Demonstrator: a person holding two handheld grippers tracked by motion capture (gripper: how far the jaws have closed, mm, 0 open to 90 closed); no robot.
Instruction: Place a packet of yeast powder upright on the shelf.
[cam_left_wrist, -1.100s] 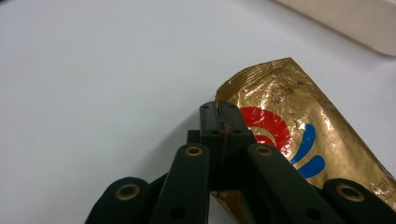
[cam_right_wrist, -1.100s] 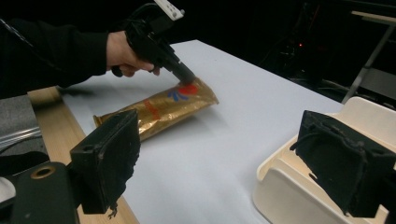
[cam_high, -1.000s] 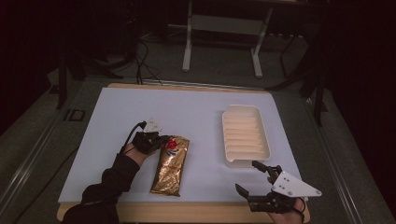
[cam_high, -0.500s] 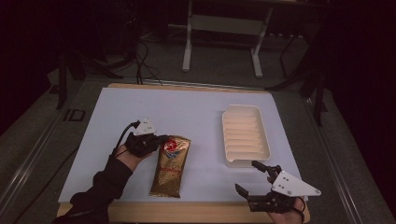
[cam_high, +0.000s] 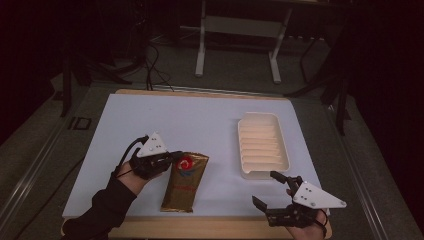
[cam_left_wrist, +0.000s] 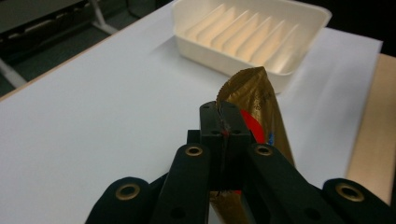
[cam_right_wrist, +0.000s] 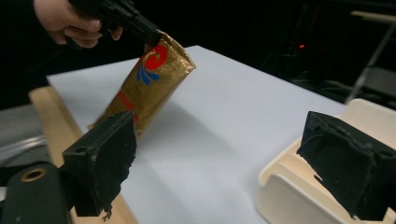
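Observation:
A gold foil packet with a red and blue mark lies tilted on the white table sheet, its far end lifted. My left gripper is shut on the packet's top seam, and the packet hangs forward from the jaws. In the right gripper view the packet slants up from the sheet to the left gripper. My right gripper stands open near the front right edge with nothing between its pads.
A cream ribbed tray sits empty at the right of the white sheet, just beyond my right gripper. A wooden table rim runs along the front. Frame legs and cables stand on the floor behind.
My left gripper has risen and shifted slightly left with the packet's top end, tipping the packet up off the sheet. The right gripper has stayed put.

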